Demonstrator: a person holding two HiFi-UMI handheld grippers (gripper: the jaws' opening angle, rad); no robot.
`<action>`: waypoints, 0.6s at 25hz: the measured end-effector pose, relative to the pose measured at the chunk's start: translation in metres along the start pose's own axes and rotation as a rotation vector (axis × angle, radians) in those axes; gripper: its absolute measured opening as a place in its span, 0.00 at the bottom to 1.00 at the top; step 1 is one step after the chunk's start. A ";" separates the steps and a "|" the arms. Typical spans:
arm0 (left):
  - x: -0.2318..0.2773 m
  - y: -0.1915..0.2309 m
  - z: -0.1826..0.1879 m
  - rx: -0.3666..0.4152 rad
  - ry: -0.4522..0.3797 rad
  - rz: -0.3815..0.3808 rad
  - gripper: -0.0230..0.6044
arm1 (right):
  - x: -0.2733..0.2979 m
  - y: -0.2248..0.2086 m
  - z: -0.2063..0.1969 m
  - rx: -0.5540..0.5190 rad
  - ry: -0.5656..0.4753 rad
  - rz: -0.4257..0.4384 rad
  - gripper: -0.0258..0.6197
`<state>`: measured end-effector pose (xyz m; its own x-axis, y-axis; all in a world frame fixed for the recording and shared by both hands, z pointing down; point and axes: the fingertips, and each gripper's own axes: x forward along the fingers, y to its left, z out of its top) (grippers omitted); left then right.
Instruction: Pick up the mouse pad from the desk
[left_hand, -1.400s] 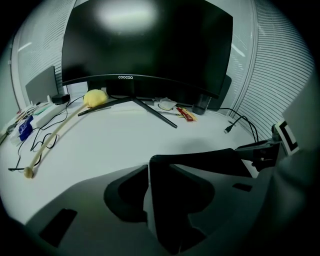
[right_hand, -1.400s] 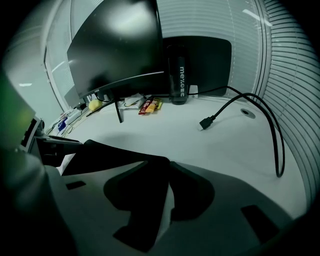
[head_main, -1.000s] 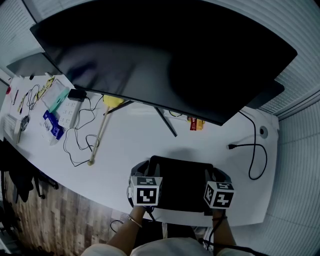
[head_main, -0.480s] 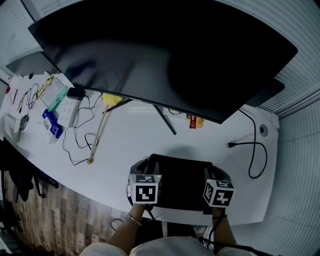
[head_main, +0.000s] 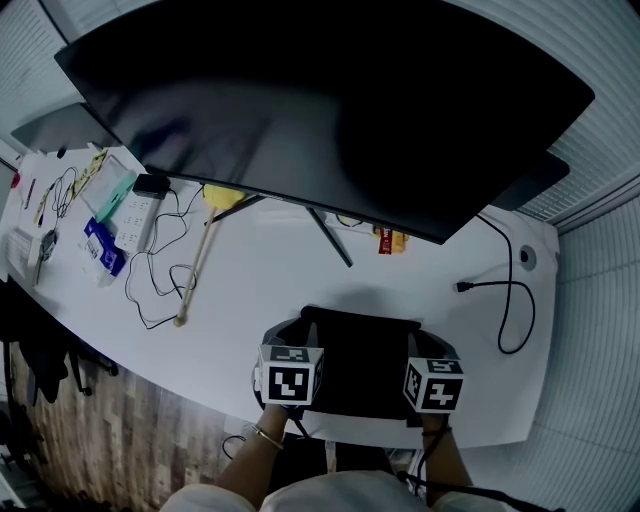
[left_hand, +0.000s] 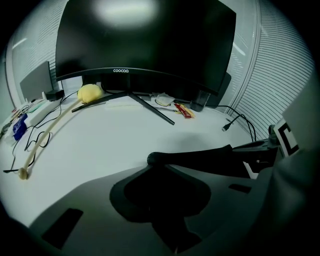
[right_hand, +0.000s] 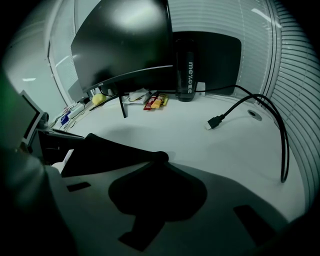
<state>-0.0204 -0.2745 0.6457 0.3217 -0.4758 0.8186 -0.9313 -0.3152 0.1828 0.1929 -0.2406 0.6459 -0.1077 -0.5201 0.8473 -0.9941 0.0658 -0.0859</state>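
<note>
The black mouse pad (head_main: 362, 365) lies near the front edge of the white desk (head_main: 270, 290), one gripper at each side. My left gripper (head_main: 284, 338) is shut on its left edge and my right gripper (head_main: 432, 345) on its right edge. Both sets of jaws have just been closing, with the pad between them. In the left gripper view the mouse pad (left_hand: 200, 157) runs off to the right from the left gripper (left_hand: 157, 167), its edge held off the desk. In the right gripper view the mouse pad (right_hand: 100, 152) stretches left from the right gripper (right_hand: 157, 164).
A wide dark monitor (head_main: 320, 110) hangs over the back of the desk on thin stand legs (head_main: 330, 240). A long stick with a yellow head (head_main: 200, 260), a power strip (head_main: 135, 220) and thin wires lie left. A black cable (head_main: 512, 300) loops at right.
Both grippers' jaws have closed onto the pad's side edges. The pad's far edge now looks slightly drawn in. The hands have kept their places.
</note>
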 end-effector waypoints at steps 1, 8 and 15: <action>0.000 -0.001 -0.001 -0.001 0.004 -0.004 0.15 | 0.000 0.000 0.000 -0.001 0.000 0.002 0.14; 0.000 -0.003 -0.002 0.006 0.012 -0.010 0.12 | 0.000 0.001 0.001 -0.001 -0.010 0.005 0.13; -0.006 -0.005 -0.002 -0.002 -0.011 -0.011 0.11 | -0.003 0.003 0.002 -0.005 -0.035 -0.004 0.12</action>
<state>-0.0176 -0.2686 0.6409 0.3340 -0.4809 0.8107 -0.9280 -0.3186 0.1933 0.1907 -0.2405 0.6419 -0.1037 -0.5494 0.8291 -0.9945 0.0677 -0.0795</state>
